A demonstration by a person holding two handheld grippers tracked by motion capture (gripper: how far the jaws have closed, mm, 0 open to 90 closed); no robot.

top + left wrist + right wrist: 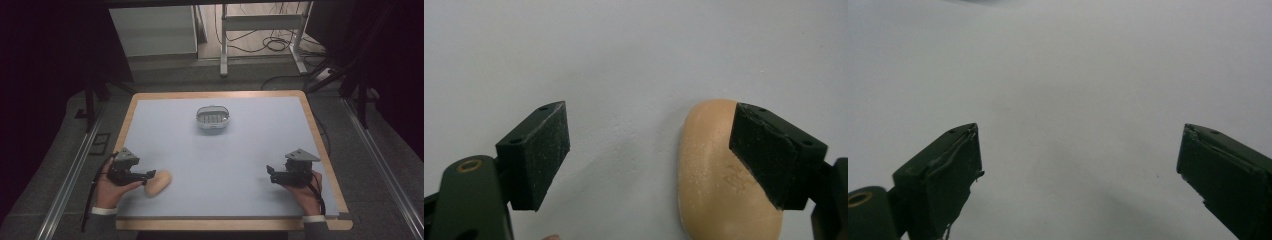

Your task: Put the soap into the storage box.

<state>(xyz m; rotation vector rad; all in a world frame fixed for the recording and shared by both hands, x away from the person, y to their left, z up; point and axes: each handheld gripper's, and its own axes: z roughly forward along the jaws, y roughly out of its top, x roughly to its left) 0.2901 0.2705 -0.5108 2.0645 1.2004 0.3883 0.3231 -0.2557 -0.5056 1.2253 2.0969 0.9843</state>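
Desk [215,155] wide and bare, dish [212,118] waiting far centre. Left tongs [151,175] gape beside the soap [158,183], one pad over it, likely lining up a grab. Right tongs [270,173] open, idle.

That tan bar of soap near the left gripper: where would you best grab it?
Probably across its narrow middle, coming down from above. The soap lies flat on the table, long and rounded, so its ends would likely slip. The open left gripper has one jaw over it, not straddling it.
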